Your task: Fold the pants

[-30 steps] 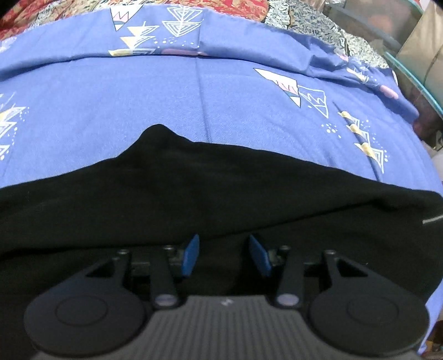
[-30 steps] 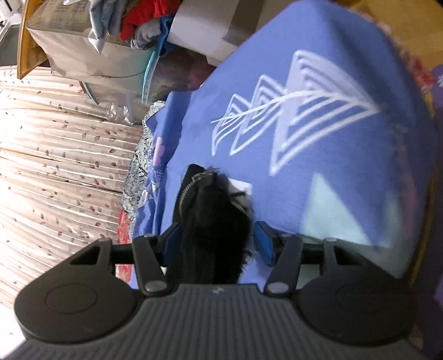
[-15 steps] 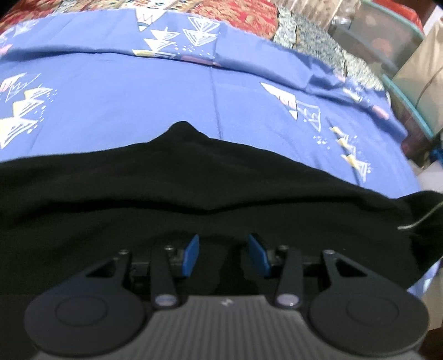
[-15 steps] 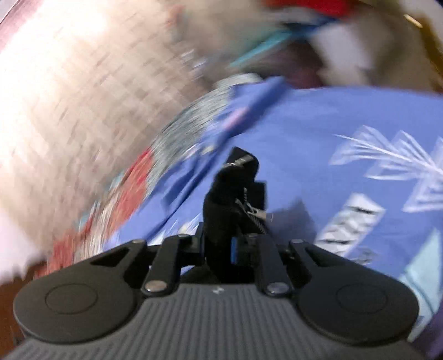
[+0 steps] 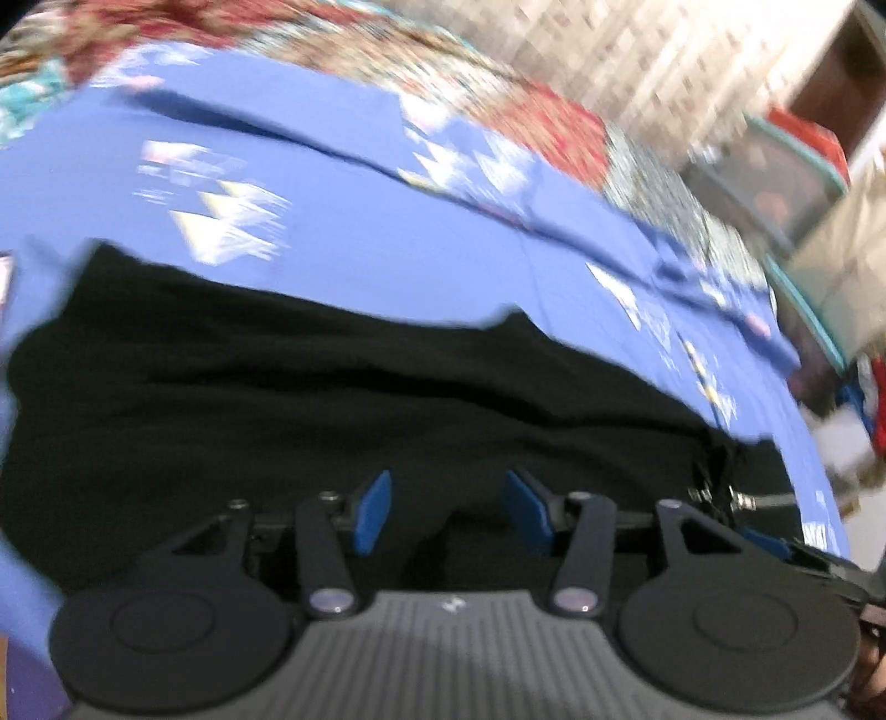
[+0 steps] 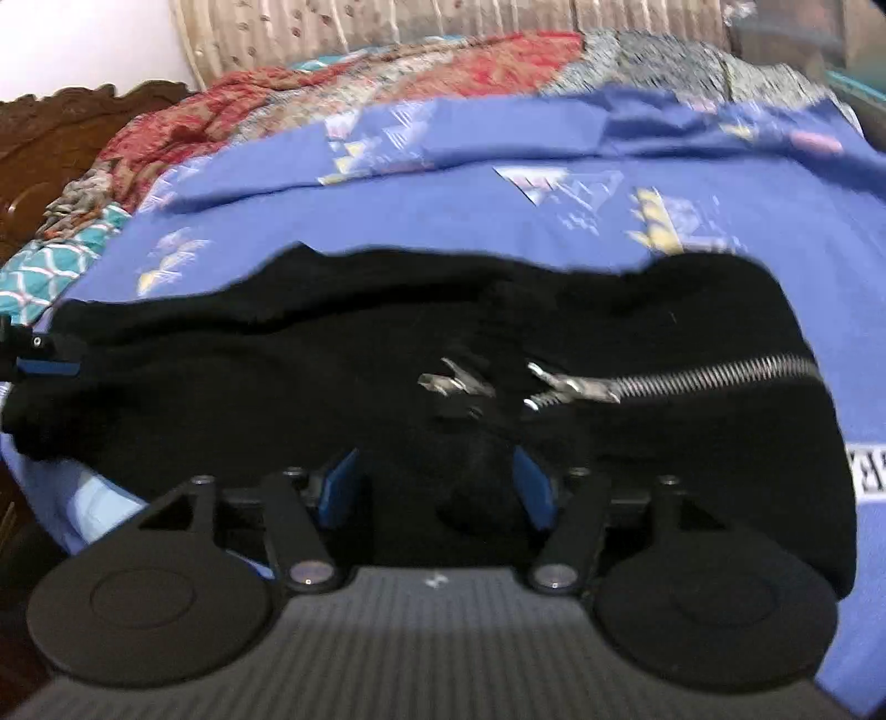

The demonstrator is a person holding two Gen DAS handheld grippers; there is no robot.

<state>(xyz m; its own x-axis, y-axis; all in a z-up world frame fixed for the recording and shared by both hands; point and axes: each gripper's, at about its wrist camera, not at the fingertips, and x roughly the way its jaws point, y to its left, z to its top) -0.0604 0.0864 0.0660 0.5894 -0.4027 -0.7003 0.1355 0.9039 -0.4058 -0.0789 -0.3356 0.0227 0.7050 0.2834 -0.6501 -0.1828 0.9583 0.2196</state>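
Black pants (image 5: 360,399) lie spread across a blue patterned bedsheet (image 5: 387,260). My left gripper (image 5: 451,512) is open, its blue pads over the near edge of the cloth. In the right wrist view the pants (image 6: 277,410) show a silver zipper (image 6: 692,376) and metal pulls. My right gripper (image 6: 437,490) is open, with a bunch of black cloth between its pads. The other gripper's blue pad shows at the left edge (image 6: 47,368) on the pants. Both views are blurred.
A red and multicoloured quilt (image 6: 332,72) lies at the back of the bed, against a carved wooden headboard (image 6: 61,127). Curtains (image 6: 443,22) hang behind. Storage bins and clothes (image 5: 803,183) stand past the bed's right side. The bed edge falls away at the right (image 5: 825,498).
My right gripper, shut on a raised bunch of pants half a second ago, has swung down to the bed and opened. My left gripper stayed open and shifted right along the pants' edge.
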